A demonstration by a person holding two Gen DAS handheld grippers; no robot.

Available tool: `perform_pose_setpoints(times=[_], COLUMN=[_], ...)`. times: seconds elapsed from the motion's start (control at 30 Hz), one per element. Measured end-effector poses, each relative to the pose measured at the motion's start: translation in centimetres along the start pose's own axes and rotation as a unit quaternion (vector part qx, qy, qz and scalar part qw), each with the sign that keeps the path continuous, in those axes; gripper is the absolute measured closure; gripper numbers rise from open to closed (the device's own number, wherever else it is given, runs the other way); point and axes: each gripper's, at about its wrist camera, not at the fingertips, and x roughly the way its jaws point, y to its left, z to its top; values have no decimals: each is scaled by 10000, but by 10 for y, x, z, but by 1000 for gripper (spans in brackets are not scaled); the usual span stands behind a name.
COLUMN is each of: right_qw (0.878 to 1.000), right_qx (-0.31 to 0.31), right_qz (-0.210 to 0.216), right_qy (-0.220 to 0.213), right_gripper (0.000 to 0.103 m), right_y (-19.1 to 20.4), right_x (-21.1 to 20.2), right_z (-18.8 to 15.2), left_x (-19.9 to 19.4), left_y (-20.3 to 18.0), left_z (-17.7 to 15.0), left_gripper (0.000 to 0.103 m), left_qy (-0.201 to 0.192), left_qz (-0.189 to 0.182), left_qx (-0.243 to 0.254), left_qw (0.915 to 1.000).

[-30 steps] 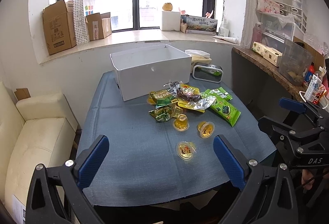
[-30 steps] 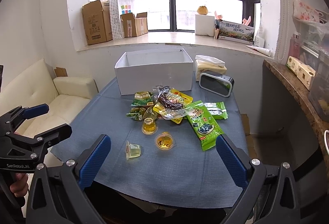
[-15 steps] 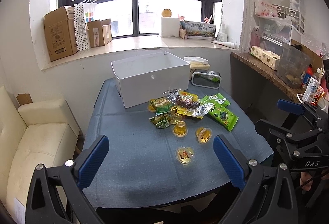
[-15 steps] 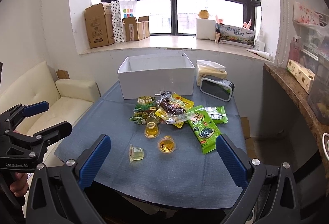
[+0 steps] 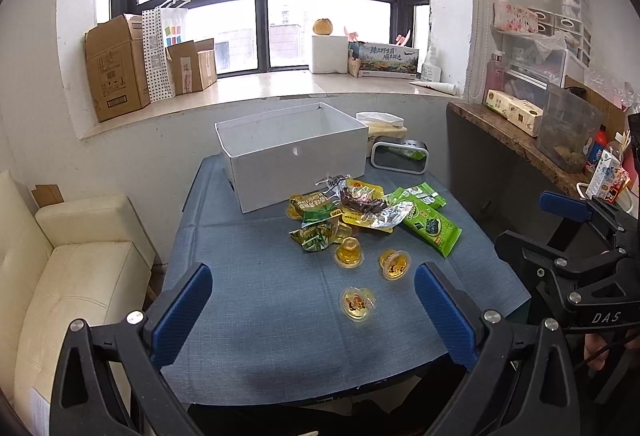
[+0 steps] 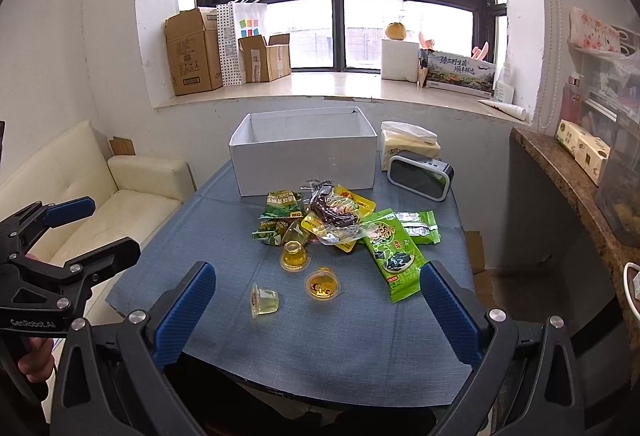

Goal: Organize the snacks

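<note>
A pile of snack packets (image 5: pixel 352 211) lies mid-table in front of an open white box (image 5: pixel 292 151), also seen in the right wrist view (image 6: pixel 304 159). Green seaweed packs (image 6: pixel 394 252) lie at the pile's right. Three yellow jelly cups sit nearer: one upright (image 6: pixel 294 256), one (image 6: pixel 323 284) beside it, one tipped on its side (image 6: pixel 264 300). My left gripper (image 5: pixel 312 310) is open and empty, above the table's near edge. My right gripper (image 6: pixel 316 310) is open and empty too, held back from the cups.
A grey clock (image 6: pixel 420 177) and a tissue pack (image 6: pixel 408 139) stand right of the box. A cream sofa (image 5: pixel 68 276) is left of the blue-clothed table (image 5: pixel 256 316). A cluttered counter (image 5: pixel 532 143) runs along the right. Cardboard boxes (image 6: pixel 196 51) sit on the windowsill.
Both views have shifted slightly, with the table and snacks a little lower and farther in frame. Both grippers stay open and nothing on the table has moved.
</note>
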Motion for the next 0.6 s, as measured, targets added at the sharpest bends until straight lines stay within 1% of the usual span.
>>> perform_pose_setpoints(times=[0.43, 0.6], right_qw=[10000, 9999], right_qx=[-12, 6], right_qz=[15, 55], right_qy=[61, 107], right_gripper=[0, 0], right_y=[-1, -7], right_x=[2, 8], right_z=[-1, -3], left_x=[4, 7], left_y=[-6, -6], left_z=[-1, -2], left_gripper=[0, 0], left_qy=[41, 60], left_qz=[-53, -63], left_qx=[62, 46], left_qw=[10000, 10000])
